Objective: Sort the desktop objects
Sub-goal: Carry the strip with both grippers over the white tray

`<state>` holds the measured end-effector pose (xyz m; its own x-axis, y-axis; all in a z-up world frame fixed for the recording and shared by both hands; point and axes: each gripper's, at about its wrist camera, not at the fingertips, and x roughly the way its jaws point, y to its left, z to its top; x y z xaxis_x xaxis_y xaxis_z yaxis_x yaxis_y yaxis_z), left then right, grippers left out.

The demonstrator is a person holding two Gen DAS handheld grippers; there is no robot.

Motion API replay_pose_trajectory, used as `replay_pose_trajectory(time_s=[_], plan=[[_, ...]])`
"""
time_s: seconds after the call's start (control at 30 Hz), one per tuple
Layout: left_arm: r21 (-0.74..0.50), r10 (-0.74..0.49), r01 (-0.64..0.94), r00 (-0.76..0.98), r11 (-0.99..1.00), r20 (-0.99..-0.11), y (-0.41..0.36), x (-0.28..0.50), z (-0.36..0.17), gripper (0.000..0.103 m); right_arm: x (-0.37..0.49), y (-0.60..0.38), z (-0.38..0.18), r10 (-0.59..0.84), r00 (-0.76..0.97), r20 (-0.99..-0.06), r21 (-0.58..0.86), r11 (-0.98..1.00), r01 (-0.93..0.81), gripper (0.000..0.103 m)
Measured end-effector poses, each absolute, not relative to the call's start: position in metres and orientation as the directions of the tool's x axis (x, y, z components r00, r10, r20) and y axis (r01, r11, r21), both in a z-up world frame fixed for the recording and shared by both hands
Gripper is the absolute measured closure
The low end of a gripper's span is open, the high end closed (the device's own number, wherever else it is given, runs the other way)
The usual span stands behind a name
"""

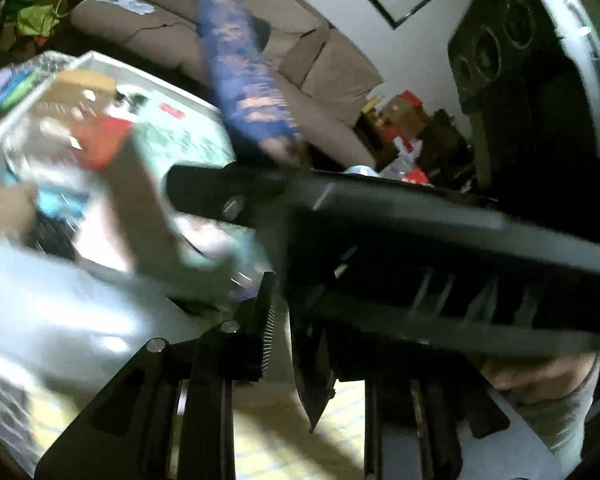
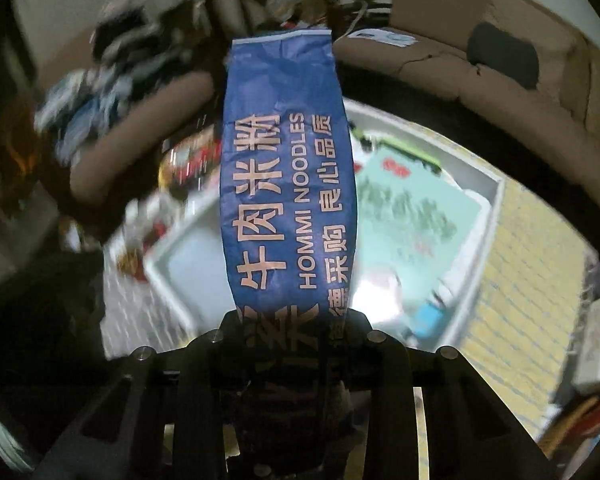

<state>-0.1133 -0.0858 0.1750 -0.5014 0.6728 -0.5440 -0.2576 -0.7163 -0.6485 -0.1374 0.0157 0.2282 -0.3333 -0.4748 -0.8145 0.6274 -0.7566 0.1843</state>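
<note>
A long blue noodle packet (image 2: 288,168) with pale lettering sticks out ahead of my right gripper (image 2: 294,320), whose jaws are shut on its lower end. In the left wrist view the same packet (image 1: 236,64) rises at a slant from the right gripper (image 1: 260,184), which crosses the picture as a blurred black bar. My left gripper (image 1: 304,336) sits low in that view. Its ridged pad (image 1: 269,320) lies against a dark, flat, pointed thing (image 1: 313,392) between the jaws, and I cannot tell what it is. Both views are blurred by motion.
Below lies a white tray (image 2: 496,200) holding a teal booklet (image 2: 412,208), a red item (image 1: 104,140) and other clutter. It stands on a yellow checked cloth (image 2: 520,280). A brown sofa (image 2: 460,64) runs behind. A person's hand (image 1: 540,376) grips the right gripper.
</note>
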Motion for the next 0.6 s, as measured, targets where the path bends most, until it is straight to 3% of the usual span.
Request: replay_pose_trajectory(time_s=[0.27,0.33,0.43,0.6], plan=[[-0.523,0.556,-0.201,-0.407,-0.828,-0.724,-0.15,-0.205,0.159,0.083,-0.244,-0.018,0.185,-0.642,-0.272,-0.717,0.552,-0.76,0.342,0.072],[-0.511,0.537,-0.173,-0.365,-0.842,-0.761,-0.157,-0.222,0.147,0.083,-0.26,-0.037,0.17,-0.609,-0.267,-0.747,0.534,-0.789,0.304,0.071],[-0.476,0.497,-0.145,-0.317,-0.867,-0.808,-0.176,-0.239,0.126,0.082,-0.277,-0.053,0.15,-0.529,-0.272,-0.804,0.473,-0.846,0.246,0.061],[-0.472,0.488,-0.128,-0.294,-0.872,-0.822,-0.191,-0.243,0.106,0.082,-0.284,-0.057,0.161,-0.477,-0.316,-0.82,0.391,-0.87,0.3,0.051]])
